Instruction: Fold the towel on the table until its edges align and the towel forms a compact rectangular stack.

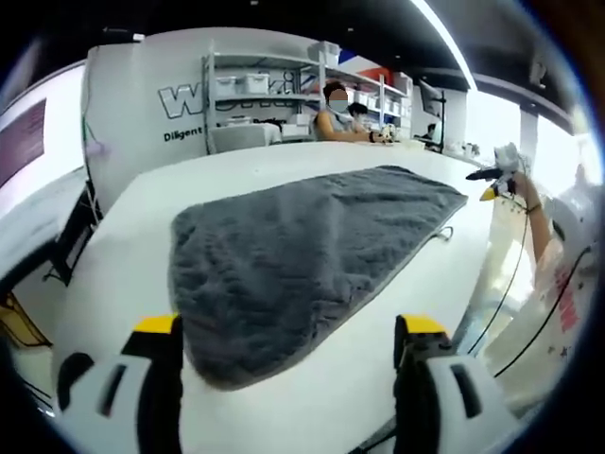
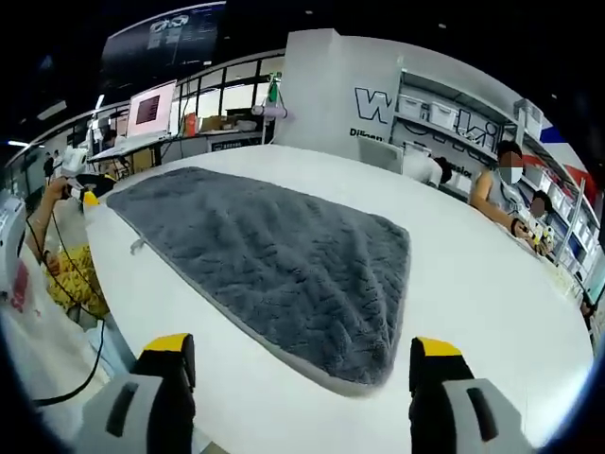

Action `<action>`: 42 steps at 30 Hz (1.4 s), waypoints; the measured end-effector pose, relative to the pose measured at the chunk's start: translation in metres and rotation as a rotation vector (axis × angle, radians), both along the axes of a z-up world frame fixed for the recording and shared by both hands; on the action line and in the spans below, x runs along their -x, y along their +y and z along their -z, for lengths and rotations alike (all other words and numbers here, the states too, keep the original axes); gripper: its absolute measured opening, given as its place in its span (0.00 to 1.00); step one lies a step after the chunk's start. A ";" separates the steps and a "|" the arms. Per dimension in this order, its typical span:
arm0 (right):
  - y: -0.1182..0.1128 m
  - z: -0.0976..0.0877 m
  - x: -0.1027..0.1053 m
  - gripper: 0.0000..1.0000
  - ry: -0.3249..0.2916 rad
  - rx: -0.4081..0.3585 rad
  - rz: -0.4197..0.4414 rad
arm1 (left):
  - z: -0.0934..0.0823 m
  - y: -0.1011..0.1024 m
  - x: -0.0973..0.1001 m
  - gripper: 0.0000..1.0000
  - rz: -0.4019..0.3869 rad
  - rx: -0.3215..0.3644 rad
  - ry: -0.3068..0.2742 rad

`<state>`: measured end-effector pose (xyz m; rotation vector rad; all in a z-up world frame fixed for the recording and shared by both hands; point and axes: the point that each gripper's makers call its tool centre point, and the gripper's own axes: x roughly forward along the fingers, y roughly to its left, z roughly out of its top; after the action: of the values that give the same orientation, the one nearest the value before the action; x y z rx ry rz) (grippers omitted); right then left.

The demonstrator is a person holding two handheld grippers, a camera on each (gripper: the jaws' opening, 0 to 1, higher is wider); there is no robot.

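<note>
Towel (image 1: 312, 255), grey and plush, lies spread flat in a single layer on the white table (image 1: 123, 246), with a paler hem running round its edges. In the left gripper view one rounded corner of it sits near the table's near edge, just ahead of the left gripper (image 1: 288, 331) and between the lines of its two jaws; from there the cloth stretches away toward the far right of the table. The left gripper's yellow-tipped jaws stand wide apart with nothing between them, and they do not touch the towel.

In the right gripper view the towel (image 2: 274, 255) has another corner close to the near table edge (image 2: 492, 284), just ahead of the right gripper (image 2: 302, 352) and nearer its right jaw. The right gripper's jaws are likewise spread wide, holding nothing, clear of the cloth.

At the far side of the table a seated person (image 1: 336, 113) leans on its edge. Behind stand shelves (image 1: 255, 90) with white boxes and a white wall with dark lettering. A cable (image 1: 515, 284) hangs beside the table's right edge in the left gripper view.
</note>
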<state>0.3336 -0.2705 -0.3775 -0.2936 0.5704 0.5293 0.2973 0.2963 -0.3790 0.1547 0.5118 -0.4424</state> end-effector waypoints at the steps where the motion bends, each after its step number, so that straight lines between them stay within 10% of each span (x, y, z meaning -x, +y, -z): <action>1: 0.001 0.002 0.000 0.98 0.003 0.002 -0.005 | 0.001 -0.002 0.001 0.96 0.007 -0.003 0.001; 42: 0.014 0.019 0.018 0.68 0.082 0.014 -0.137 | 0.024 0.007 0.015 0.67 0.028 -0.010 0.108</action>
<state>0.3152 -0.2561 -0.3965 -0.3270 0.6366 0.6717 0.2823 0.3031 -0.4029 0.1482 0.6180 -0.4778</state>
